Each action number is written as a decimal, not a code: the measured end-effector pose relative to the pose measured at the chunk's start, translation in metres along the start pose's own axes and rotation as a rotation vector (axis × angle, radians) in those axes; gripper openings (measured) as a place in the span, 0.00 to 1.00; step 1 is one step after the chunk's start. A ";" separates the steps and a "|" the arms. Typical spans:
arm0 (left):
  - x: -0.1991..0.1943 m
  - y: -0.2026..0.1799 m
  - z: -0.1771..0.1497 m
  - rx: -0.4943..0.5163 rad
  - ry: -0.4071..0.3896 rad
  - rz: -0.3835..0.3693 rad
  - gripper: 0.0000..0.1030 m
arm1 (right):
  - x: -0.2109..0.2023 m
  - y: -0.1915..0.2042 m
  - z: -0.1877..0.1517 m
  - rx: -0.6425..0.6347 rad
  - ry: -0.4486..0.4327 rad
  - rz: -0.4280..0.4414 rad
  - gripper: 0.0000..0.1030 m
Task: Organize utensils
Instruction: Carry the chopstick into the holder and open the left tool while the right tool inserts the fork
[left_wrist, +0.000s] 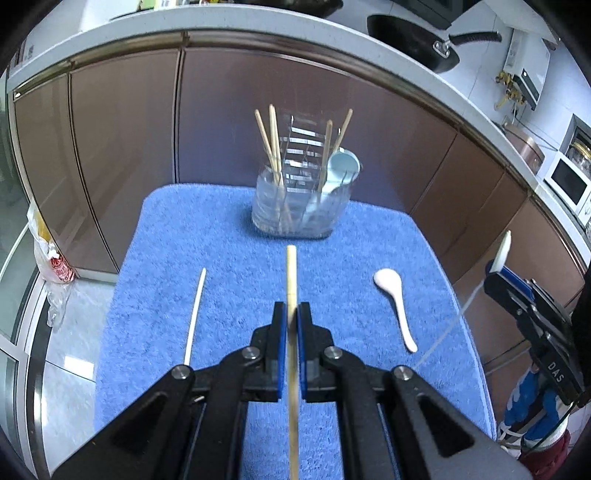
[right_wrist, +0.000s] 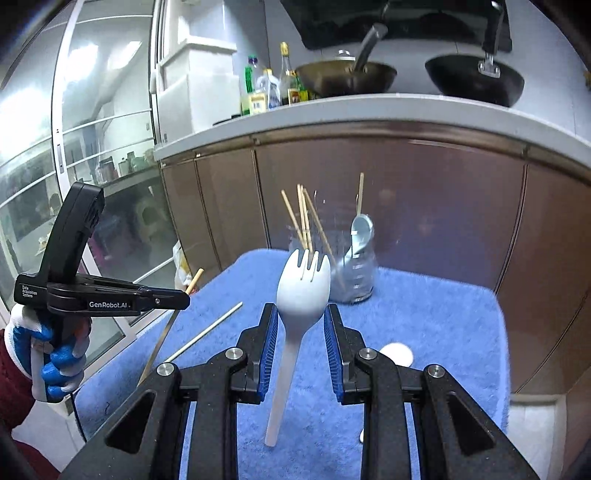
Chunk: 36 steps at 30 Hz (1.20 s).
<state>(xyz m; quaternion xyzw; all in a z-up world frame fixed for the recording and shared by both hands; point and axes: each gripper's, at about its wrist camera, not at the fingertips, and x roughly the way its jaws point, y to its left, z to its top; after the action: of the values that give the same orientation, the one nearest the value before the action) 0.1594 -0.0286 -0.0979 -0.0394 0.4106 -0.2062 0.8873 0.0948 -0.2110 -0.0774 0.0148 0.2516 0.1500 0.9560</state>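
My left gripper (left_wrist: 291, 314) is shut on a wooden chopstick (left_wrist: 291, 273) that runs straight ahead between its blue pads, above the blue towel (left_wrist: 229, 229). My right gripper (right_wrist: 301, 312) is shut on a white spork (right_wrist: 303, 286), tines up, handle hanging below. A clear holder (left_wrist: 299, 206) at the towel's far edge contains several wooden chopsticks and a pale blue spoon (left_wrist: 343, 166). A white chopstick (left_wrist: 195, 314) and a white spoon (left_wrist: 395, 306) lie on the towel. Each gripper shows in the other's view: the right gripper (left_wrist: 496, 266) and the left gripper (right_wrist: 186, 295).
Brown cabinet fronts (left_wrist: 122, 147) and a pale counter (right_wrist: 332, 110) stand behind the towel. The counter carries pans (right_wrist: 472, 77) and bottles (right_wrist: 258, 92). A glass door (right_wrist: 92, 147) and a plastic bag (left_wrist: 51, 266) are on the left. A gloved hand (right_wrist: 55, 354) holds the left gripper.
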 end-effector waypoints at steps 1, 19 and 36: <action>-0.002 0.001 0.002 -0.001 -0.010 0.000 0.05 | -0.002 0.000 0.002 -0.002 -0.007 -0.001 0.25; -0.043 0.005 0.163 -0.149 -0.593 -0.039 0.05 | 0.025 -0.018 0.152 -0.028 -0.331 -0.077 0.25; 0.094 0.008 0.184 -0.207 -0.771 0.081 0.05 | 0.153 -0.057 0.145 -0.017 -0.296 -0.158 0.25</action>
<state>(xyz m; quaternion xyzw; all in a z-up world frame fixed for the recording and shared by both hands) 0.3540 -0.0773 -0.0454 -0.1869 0.0674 -0.0988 0.9751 0.3079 -0.2134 -0.0301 0.0088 0.1069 0.0725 0.9916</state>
